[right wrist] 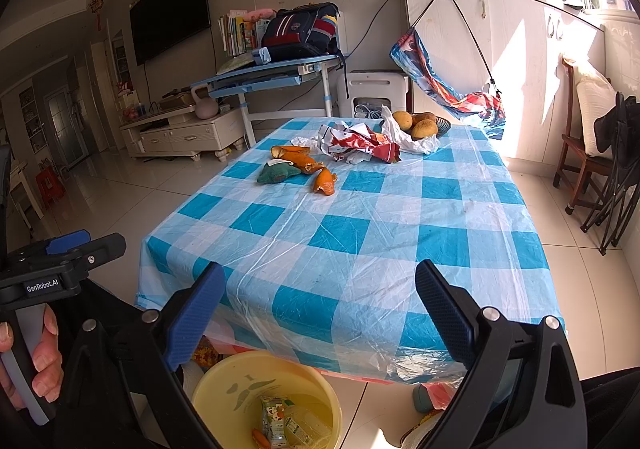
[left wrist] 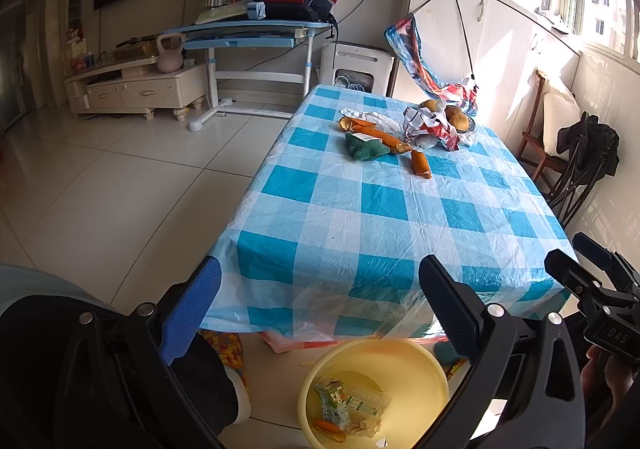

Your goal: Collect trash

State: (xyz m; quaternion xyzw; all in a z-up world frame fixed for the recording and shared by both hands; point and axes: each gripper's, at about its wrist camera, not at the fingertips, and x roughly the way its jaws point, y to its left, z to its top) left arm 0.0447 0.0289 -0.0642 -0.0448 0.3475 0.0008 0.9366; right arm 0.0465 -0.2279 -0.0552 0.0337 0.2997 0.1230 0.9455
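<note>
Trash lies at the far end of the blue-checked table: orange peels, a longer peel, a green cloth scrap, a crumpled red-white wrapper and white tissue. A yellow bin on the floor below the near table edge holds cartons and a peel. My left gripper and right gripper are both open and empty, held above the bin, near the table's front edge.
A dish of mangoes sits beside the wrapper. A colourful bag hangs at the far table end. Chairs stand to the right. A blue desk and white tile floor lie to the left.
</note>
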